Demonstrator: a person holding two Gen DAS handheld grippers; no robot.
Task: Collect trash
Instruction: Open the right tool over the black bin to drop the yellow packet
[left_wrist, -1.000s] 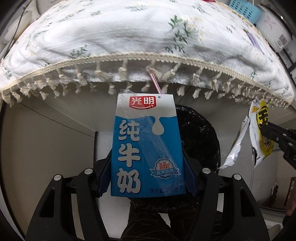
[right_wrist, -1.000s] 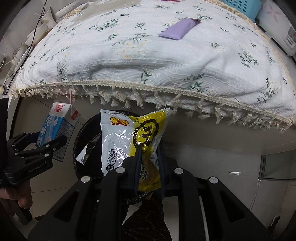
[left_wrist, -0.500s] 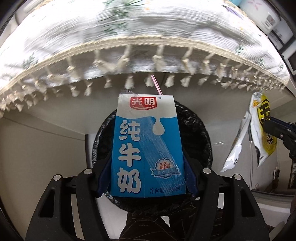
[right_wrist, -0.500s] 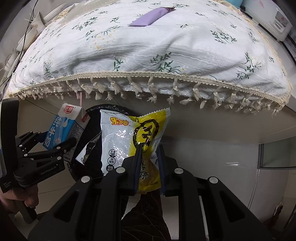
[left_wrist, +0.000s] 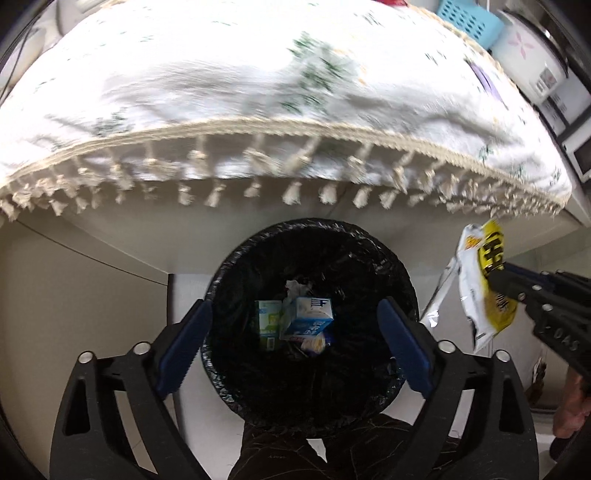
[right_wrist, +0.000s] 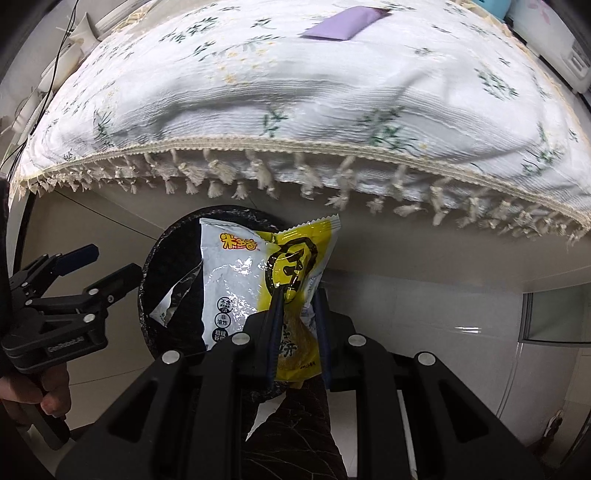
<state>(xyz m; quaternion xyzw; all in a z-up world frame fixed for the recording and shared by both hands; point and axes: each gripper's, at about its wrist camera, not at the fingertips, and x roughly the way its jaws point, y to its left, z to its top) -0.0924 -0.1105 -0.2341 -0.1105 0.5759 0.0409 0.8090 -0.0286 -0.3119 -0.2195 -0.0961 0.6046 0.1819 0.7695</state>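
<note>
Below your left gripper (left_wrist: 293, 343), jaws just sprung wide, nothing between: milk carton (left_wrist: 310, 319) lies in black-lined bin (left_wrist: 236, 266). Your right gripper (right_wrist: 297, 325) clenches yellow snack wrapper (right_wrist: 258, 280) beside bin.

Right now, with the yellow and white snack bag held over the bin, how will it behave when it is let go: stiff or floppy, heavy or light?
The snack bag is probably floppy: it creases and a torn flap hangs loose beside the right hand-held gripper. It looks flat and empty, so likely very light. It may flutter rather than drop straight into the trash bin.
</note>
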